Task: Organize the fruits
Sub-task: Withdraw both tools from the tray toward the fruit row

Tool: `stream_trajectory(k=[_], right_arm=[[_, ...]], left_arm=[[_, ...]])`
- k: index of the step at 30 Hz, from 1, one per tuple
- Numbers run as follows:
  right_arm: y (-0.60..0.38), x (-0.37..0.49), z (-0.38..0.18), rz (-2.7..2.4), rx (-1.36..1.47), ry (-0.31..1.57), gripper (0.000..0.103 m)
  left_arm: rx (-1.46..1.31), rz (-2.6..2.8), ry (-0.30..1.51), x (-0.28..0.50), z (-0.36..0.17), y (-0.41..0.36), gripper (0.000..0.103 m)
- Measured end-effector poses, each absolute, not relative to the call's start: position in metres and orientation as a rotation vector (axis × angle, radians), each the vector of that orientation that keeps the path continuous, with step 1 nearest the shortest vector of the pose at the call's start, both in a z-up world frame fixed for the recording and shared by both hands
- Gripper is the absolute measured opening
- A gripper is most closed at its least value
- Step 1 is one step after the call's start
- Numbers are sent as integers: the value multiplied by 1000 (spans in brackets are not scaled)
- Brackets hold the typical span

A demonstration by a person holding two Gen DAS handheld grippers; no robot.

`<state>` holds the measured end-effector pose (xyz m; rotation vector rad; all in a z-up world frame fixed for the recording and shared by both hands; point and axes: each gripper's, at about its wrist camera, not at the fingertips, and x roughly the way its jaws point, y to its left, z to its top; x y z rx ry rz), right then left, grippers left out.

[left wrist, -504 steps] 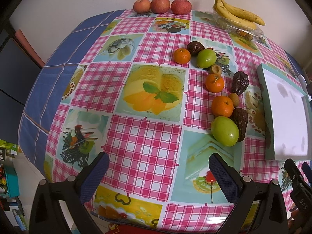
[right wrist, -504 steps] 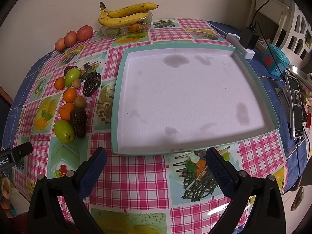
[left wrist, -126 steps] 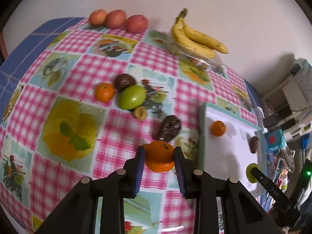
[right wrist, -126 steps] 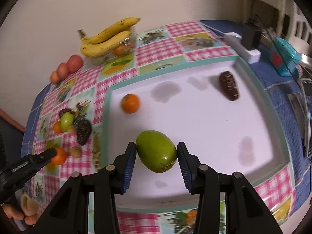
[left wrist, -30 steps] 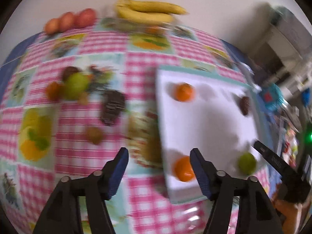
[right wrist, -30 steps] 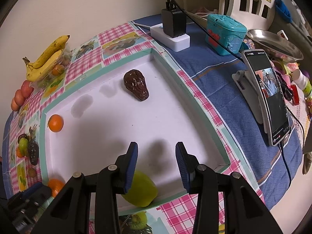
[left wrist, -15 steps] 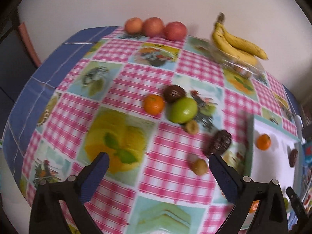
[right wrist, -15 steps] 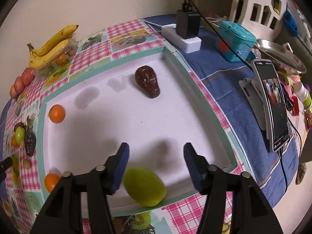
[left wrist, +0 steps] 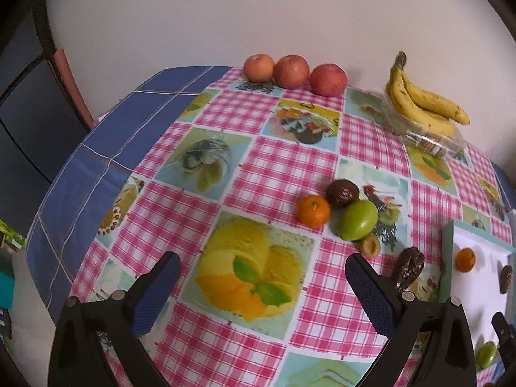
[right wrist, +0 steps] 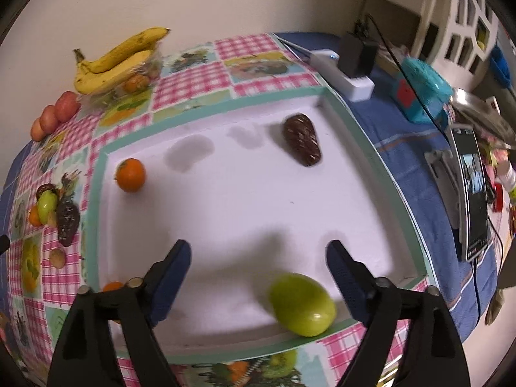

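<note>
My left gripper [left wrist: 261,285] is open and empty above the checked tablecloth. Beyond it lie an orange [left wrist: 313,211], a round dark fruit [left wrist: 342,192], a green fruit [left wrist: 358,220], a small brown fruit [left wrist: 370,245] and a long dark fruit [left wrist: 409,267]. My right gripper [right wrist: 258,271] is open and empty over the white tray [right wrist: 100,213]. In the tray lie a green fruit [right wrist: 302,304] at the near edge, an orange [right wrist: 130,174] at the far left, a dark fruit [right wrist: 302,139] at the far right and a second orange [right wrist: 113,286] at the near left.
Three apples [left wrist: 292,71] and a banana bunch [left wrist: 419,100] on a clear box stand at the table's far edge by the wall. Right of the tray are a power strip [right wrist: 342,74], a teal box [right wrist: 419,88] and a phone [right wrist: 472,193].
My left gripper has swung from the tray back over the tablecloth and now faces the loose fruits. My right gripper has opened wider and pulled back from the released green fruit.
</note>
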<state>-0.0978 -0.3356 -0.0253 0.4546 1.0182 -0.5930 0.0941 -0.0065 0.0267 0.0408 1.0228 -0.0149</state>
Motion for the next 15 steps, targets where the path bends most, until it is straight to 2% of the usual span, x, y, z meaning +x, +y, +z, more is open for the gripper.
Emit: stream_trajectory(k=[15], right_arm=[[-269,-42,6,-381,432,904,96]], left_arm=[[-149,-58,917,117,45,38,103]])
